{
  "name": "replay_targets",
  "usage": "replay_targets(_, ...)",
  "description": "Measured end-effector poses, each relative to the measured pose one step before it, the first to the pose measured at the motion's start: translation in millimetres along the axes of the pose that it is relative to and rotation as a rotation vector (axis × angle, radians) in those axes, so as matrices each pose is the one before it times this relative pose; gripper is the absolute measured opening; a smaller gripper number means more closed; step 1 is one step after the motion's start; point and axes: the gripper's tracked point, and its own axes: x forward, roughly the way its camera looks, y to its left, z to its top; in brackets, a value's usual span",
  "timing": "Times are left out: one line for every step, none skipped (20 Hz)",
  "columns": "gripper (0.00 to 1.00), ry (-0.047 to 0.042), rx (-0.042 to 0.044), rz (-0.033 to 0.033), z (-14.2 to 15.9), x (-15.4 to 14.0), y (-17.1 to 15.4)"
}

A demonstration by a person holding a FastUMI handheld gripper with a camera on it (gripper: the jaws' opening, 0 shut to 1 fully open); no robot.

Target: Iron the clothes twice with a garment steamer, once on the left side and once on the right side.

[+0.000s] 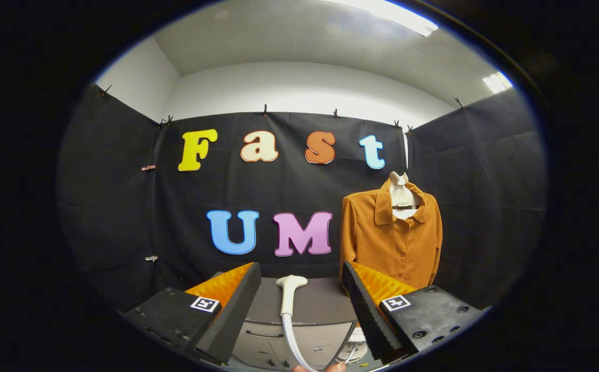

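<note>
Fingers spread wide, gripper (299, 305) holding nothing; steamer head (290, 292) lies between them on the grey worktop (325, 302). Orange shirt (390, 240) hangs beyond, right. Risk: hose (290, 341) drag twisting a loose grasp.

The gripper (299, 310) is held wide open, the white steamer head (290, 289) seen upright between its fingers; an orange shirt (390, 240) is displayed on a mannequin beyond.
</note>
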Motion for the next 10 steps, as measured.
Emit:
replay_targets(0.98, 0.01699, 0.00287, 0.003, -4.41, 4.26, 2.28)
replay_targets(0.97, 0.02869, -0.00184, 0.00326, -8.06, 5.45, 1.64)
replay_targets(0.98, 0.02762, -0.00609, 0.00914, -8.5, 7.88, 4.06)
replay_targets(0.98, 0.03348, -0.00926, 0.00777, -9.71, 7.99, 2.66)
replay_targets(0.98, 0.03593, -0.00698, 0.00766, -12.17, 10.14, 3.12)
replay_targets(0.98, 0.04219, -0.00152, 0.01055, -11.45, 10.94, 3.27)
replay_targets(0.98, 0.04289, 0.00495, 0.01342, -13.13, 11.64, 4.65)
replay_targets(0.98, 0.04042, 0.01642, 0.01534, -11.93, 11.64, 4.43)
replay_targets(0.98, 0.04559, 0.01516, 0.01127, -13.07, 14.59, 4.0)
replay_targets(0.98, 0.04158, 0.00478, 0.00632, -10.46, 14.13, 2.15)
